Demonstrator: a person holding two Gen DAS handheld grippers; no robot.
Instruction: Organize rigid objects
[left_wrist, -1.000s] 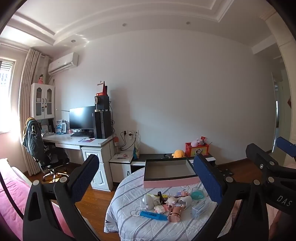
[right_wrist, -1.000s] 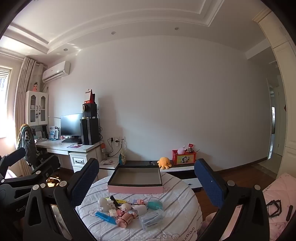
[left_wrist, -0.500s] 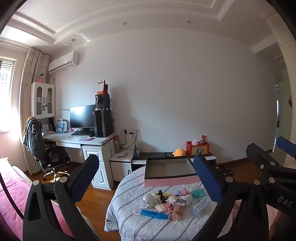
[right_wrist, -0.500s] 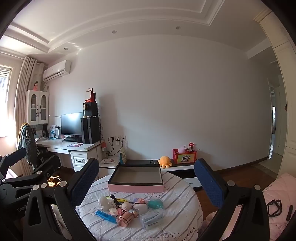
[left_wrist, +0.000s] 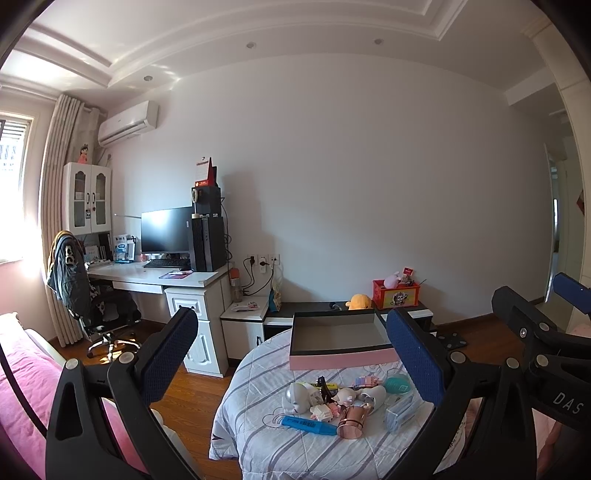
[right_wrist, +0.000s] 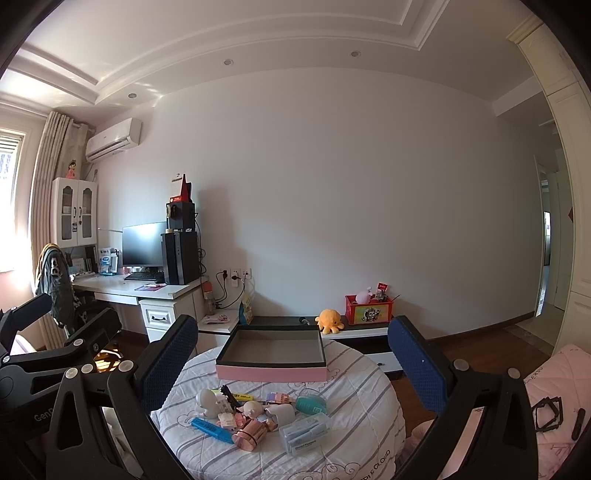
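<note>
Both grippers hang in the air above and short of the round table (right_wrist: 369, 413), well apart from everything on it. The left gripper (left_wrist: 295, 363) has its blue-padded fingers (left_wrist: 168, 354) spread wide with nothing between them; the right gripper (right_wrist: 291, 363) is spread just as wide and equally empty. In each wrist view the heap of small objects (right_wrist: 255, 417) sits low between the two fingers, far beyond their tips, on a white striped cloth.

The heap is a loose clutter near the table's front edge. A blue highlighter (right_wrist: 210, 428) lies flat at its left side, with a rose-gold metallic cylinder (right_wrist: 253, 432) on its side just beside it. A clear plastic box (right_wrist: 304, 435) with a blue label rests at the right. Behind these are a small white figurine (right_wrist: 207, 402), a little pale doll head (right_wrist: 253, 408), a white cup (right_wrist: 282, 411) tipped over, a teal rounded item (right_wrist: 312, 404), a yellow marker (right_wrist: 242, 397) and a pinkish block piece (right_wrist: 279, 397); several of them touch or overlap.

Farther back on the table, apart from the heap, stands a shallow open box (right_wrist: 271, 371) with pink outer walls, dark rim and grey inside, holding nothing that I can see.

A white desk (right_wrist: 147, 291) with a monitor (right_wrist: 142, 243) lines the far wall, and an orange plush octopus (right_wrist: 328, 319) sits on a low cabinet
</note>
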